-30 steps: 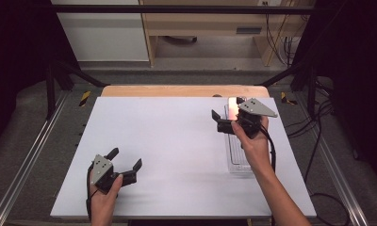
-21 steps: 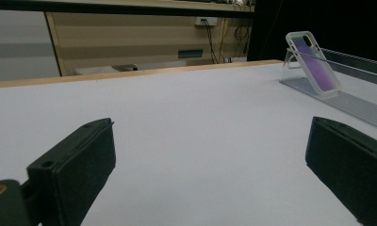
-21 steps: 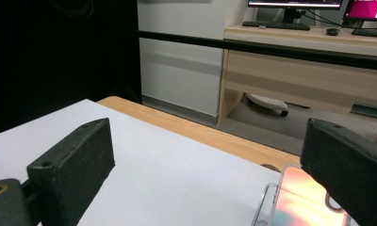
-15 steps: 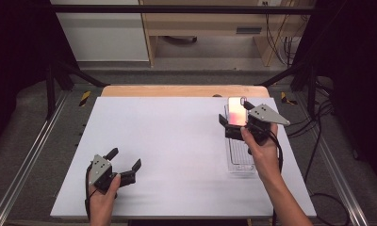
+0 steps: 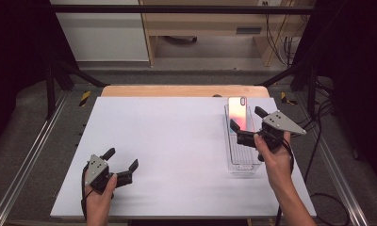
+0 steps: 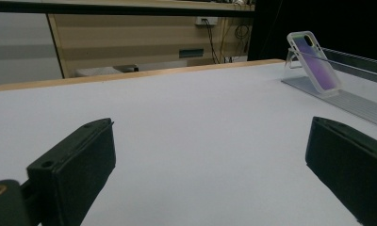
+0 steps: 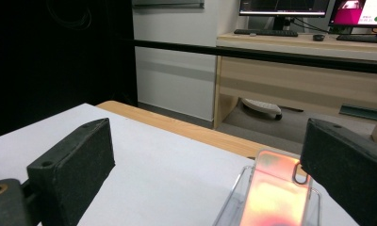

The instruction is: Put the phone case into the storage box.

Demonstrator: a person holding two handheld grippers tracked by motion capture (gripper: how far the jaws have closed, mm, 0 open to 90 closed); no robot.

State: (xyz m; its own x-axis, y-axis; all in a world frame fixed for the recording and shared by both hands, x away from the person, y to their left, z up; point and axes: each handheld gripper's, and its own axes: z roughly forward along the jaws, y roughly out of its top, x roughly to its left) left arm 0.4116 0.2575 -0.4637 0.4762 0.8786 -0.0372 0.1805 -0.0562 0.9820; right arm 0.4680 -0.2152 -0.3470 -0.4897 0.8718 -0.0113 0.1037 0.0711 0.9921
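A phone [image 5: 237, 114] with a glossy pink-orange back in a clear case leans tilted at the far end of a long clear tray [image 5: 243, 157] on the right of the white table. My right gripper [image 5: 246, 119] hovers open just behind the phone and over the tray, with nothing between its fingers. In the right gripper view the phone [image 7: 274, 193] stands low between the spread jaws of the right gripper [image 7: 205, 141], apart from both. My left gripper [image 5: 122, 158] rests open near the front left edge. From the left gripper [image 6: 212, 141] view the phone [image 6: 315, 62] shows far right.
The white table top [image 5: 168, 141] has a wooden strip [image 5: 177, 91] along its far edge. Metal rails [image 5: 31, 155] run down both sides. Beyond the table stand a wooden desk [image 7: 299, 70] and monitors [image 7: 281, 7]. Cables [image 5: 318, 117] hang at the right.
My right gripper has drawn back toward the person and slightly right, away from the phone. The phone stays leaning in the tray. The left gripper has not moved.
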